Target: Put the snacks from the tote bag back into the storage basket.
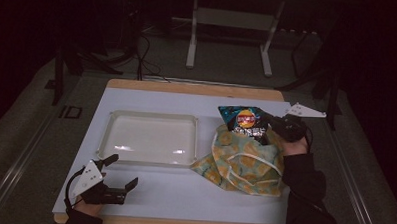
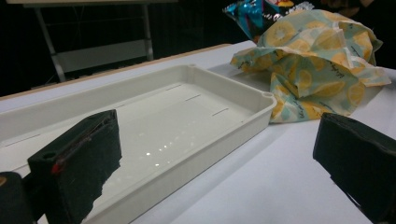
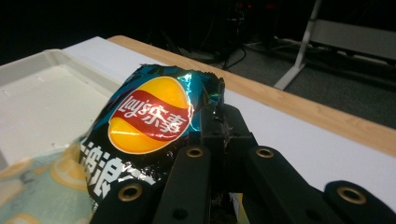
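Observation:
A blue and black chip bag point(image 1: 244, 121) with a yellow and red logo sticks halfway out of a lemon-print cloth bag point(image 1: 245, 161) at the table's right. My right gripper point(image 1: 269, 125) is shut on the chip bag's point(image 3: 154, 121) right edge, jaws pressed together over the foil, with the cloth bag point(image 3: 37, 191) below it. At the near left corner my left gripper point(image 1: 123, 172) rests open with nothing between its jaws. From the left gripper view the cloth bag point(image 2: 317, 70) lies beyond the tray, the chip bag point(image 2: 252, 11) poking out behind it.
A shallow white tray point(image 1: 105, 139) lies empty on the white table, left of the cloth bag; its rim point(image 2: 219, 135) runs just ahead of my left jaws. Dark floor, cables and a metal frame point(image 1: 191, 41) lie beyond the far table edge.

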{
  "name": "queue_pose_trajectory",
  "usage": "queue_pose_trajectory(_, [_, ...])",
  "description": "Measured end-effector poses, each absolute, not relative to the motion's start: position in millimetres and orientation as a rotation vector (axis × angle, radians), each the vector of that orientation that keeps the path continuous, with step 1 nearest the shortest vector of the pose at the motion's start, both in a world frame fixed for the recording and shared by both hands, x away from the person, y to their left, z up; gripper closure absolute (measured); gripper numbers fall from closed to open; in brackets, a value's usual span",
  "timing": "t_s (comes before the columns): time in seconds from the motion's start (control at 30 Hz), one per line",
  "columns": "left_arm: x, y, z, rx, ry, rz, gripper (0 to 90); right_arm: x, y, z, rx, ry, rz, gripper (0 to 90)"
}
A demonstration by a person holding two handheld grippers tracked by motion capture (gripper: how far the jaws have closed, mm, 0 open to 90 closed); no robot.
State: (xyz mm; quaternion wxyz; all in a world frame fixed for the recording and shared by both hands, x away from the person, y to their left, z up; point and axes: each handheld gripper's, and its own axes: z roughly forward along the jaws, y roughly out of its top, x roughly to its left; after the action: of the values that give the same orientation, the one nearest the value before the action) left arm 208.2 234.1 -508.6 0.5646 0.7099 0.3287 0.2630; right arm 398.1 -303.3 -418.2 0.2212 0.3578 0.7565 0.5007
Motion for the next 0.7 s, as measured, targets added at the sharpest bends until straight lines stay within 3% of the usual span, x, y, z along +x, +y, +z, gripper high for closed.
queue_pose_trajectory(0.7, [208.3, 233.8, -508.4, 1.668, 0.773, 0.622, 1.4, 383.5, -316.5, -357.7, 0.913, 1.929, 1.458, 90.0])
